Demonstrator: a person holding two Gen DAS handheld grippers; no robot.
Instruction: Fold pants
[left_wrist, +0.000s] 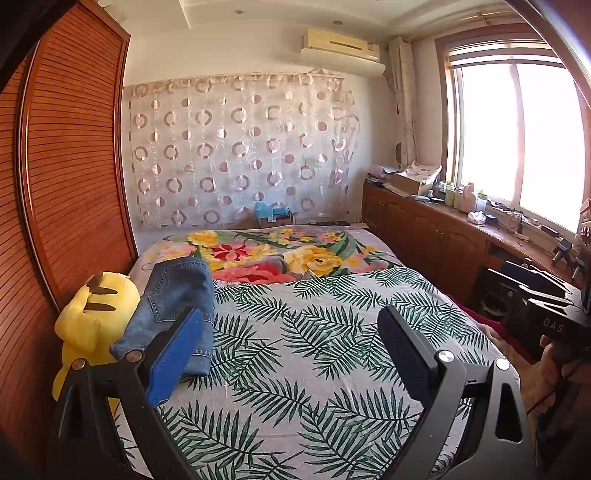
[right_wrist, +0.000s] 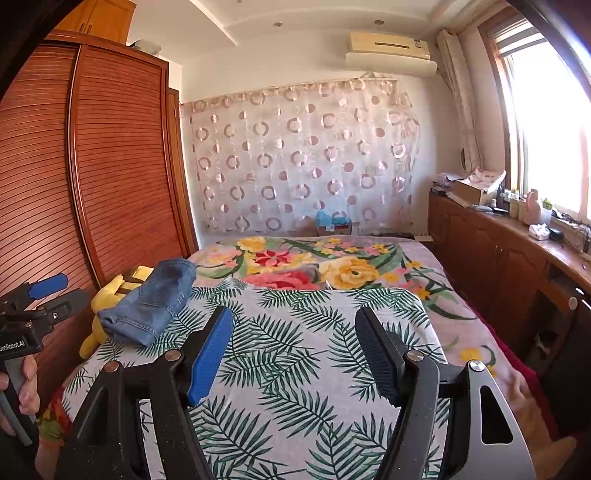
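Folded blue denim pants (left_wrist: 173, 306) lie at the left side of the bed, on the palm-leaf sheet (left_wrist: 314, 350) and leaning partly on a yellow plush toy (left_wrist: 92, 317). They also show in the right wrist view (right_wrist: 151, 302). My left gripper (left_wrist: 291, 321) is open and empty, held above the sheet just right of the pants. It also shows at the left edge of the right wrist view (right_wrist: 55, 291). My right gripper (right_wrist: 295, 321) is open and empty above the middle of the sheet, right of the pants.
A floral blanket (left_wrist: 266, 254) covers the far half of the bed. A slatted wooden wardrobe (left_wrist: 66, 177) stands at the left. A wooden cabinet with clutter (left_wrist: 461, 221) runs under the window at the right. A circle-pattern curtain (left_wrist: 240, 147) hangs behind.
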